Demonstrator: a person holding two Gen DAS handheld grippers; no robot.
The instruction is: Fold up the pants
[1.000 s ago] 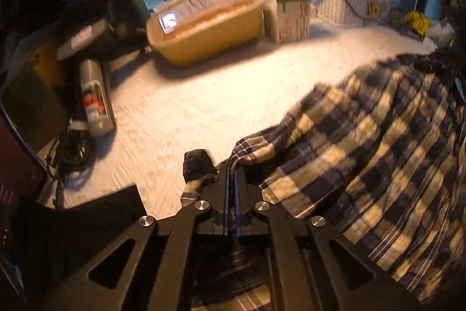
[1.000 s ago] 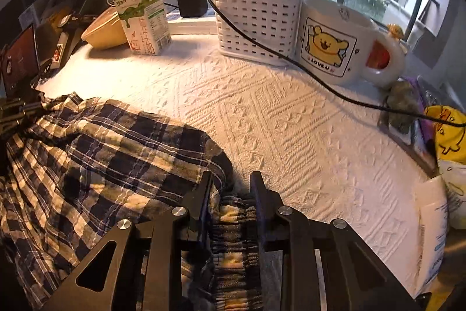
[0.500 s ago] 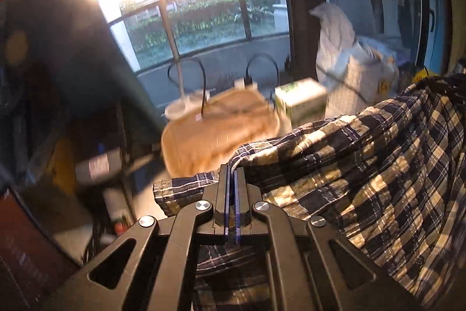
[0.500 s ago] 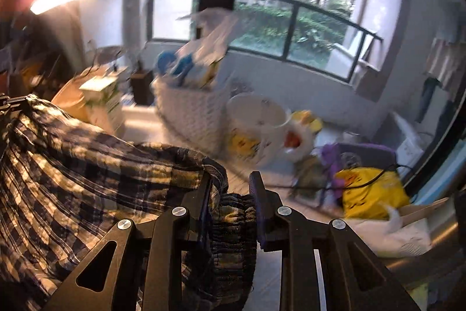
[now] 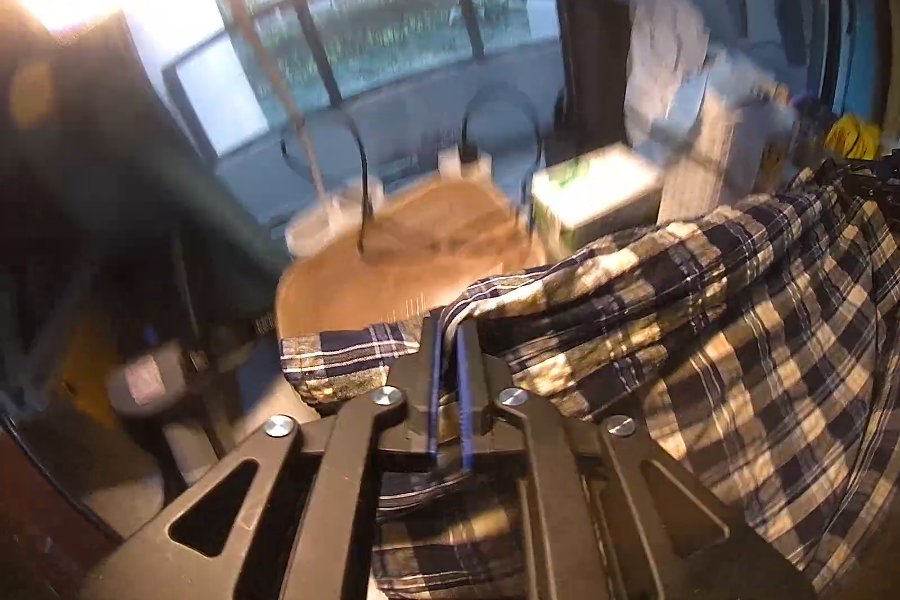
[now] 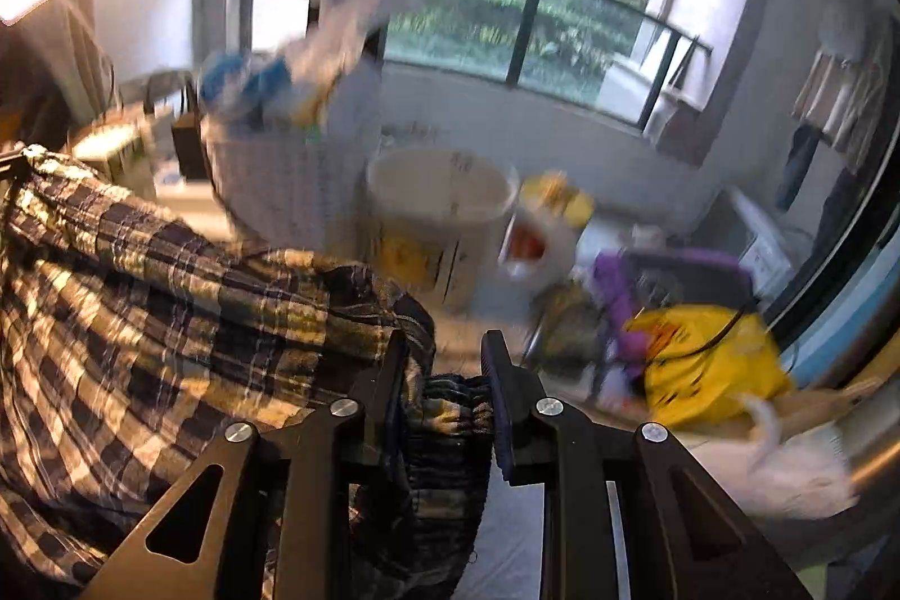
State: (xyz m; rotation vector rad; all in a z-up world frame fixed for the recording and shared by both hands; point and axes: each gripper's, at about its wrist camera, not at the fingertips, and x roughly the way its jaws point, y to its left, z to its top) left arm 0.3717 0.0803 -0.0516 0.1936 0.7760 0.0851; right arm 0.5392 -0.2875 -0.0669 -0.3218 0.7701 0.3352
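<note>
Left claw [image 5: 448, 364] pinched nearly closed on a thin edge of the plaid pants [image 5: 703, 330], cloth running up between the two blue-edged fingers. Right claw [image 6: 444, 392] wider apart but clamped on the gathered elastic waistband [image 6: 450, 409], which fills the gap between its fingers. Pants hang stretched between the two claws, lifted off the surface, most of the fabric sagging below and toward the near side. Both views motion-blurred, so background detail is rough: tan tub [image 5: 405, 262] and green-white carton [image 5: 596, 201] far behind the left claw; white basket [image 6: 281, 184], white mug [image 6: 439, 217] and something yellow, probably a bag [image 6: 709, 364], beyond the right claw.

Step looks like lifting and spreading before laying flat. To do it well: keep both grips tight, hold the two claws level and pull apart enough to take out the sag, let the legs hang straight with no twist, then lower onto the bare part of the surface, well clear of tub and basket. Left grip is on a thin edge, so a jerk could slip it.
</note>
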